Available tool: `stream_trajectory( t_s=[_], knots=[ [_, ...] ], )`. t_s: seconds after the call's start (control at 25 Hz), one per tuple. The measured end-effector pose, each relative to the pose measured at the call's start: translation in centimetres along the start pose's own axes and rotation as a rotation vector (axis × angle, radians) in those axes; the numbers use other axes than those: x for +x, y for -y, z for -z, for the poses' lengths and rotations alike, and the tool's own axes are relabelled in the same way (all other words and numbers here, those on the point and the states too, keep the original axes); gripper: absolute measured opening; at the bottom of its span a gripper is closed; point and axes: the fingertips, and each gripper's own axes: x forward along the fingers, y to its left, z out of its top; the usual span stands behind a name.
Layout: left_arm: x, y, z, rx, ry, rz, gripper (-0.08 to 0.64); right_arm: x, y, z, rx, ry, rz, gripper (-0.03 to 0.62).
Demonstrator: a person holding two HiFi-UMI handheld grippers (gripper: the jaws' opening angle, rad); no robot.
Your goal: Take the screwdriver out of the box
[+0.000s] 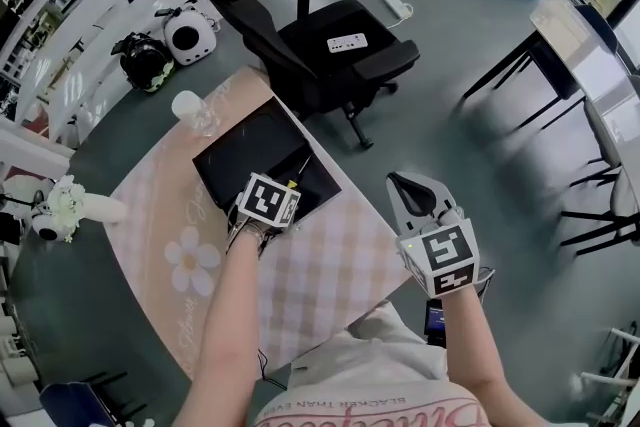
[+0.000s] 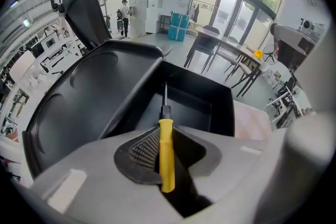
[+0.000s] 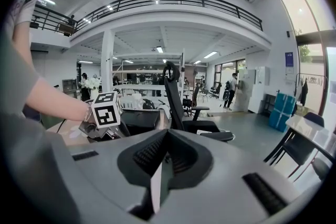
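An open black box (image 1: pixel 232 158) lies on the pink checked tablecloth (image 1: pixel 330 265), its lid (image 2: pixel 89 92) folded back. My left gripper (image 1: pixel 290 187) points steeply down over the box's near right corner. In the left gripper view its jaws (image 2: pixel 165 131) are closed on the yellow handle of the screwdriver (image 2: pixel 166 149), whose dark shaft points into the box's tray (image 2: pixel 194 107). The screwdriver (image 1: pixel 297 177) shows only as a small yellow tip in the head view. My right gripper (image 1: pixel 412 190) hangs beside the table's right edge over the floor, jaws together (image 3: pixel 167 134) and holding nothing.
A black office chair (image 1: pixel 330 45) with a white remote (image 1: pixel 347 42) on its seat stands just behind the table. A clear glass (image 1: pixel 190 110) stands at the table's far corner and white flowers (image 1: pixel 65 205) to its left. Grey floor lies to the right.
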Motion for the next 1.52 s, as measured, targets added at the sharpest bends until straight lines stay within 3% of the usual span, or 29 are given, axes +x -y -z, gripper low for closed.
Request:
stream_trajectory(
  t_s=[0.24,0.6,0.88,1.52],
  knots=[
    [-2.0,0.5,0.1,0.026,0.024,-0.007,0.083,-0.7,-0.9,-1.0,-0.026,0.021,-0.006,0.006],
    [-7.0,2.4,-2.0,0.063,0.159,-0.035,0.083,-3.2,-2.3,-3.8,-0.066,0.089,0.011,0.006],
    [-13.2,3.2,-3.8,0.088,0.312,-0.107,0.083,-5.6,-2.4,-6.9,-0.072,0.169,0.055,0.006],
    [-28.5,3.8,-5.8,0.077,0.773,-0.283,0.083,-9.6,-5.6,-13.4,-0.135,0.304,0.062,0.006]
  ],
)
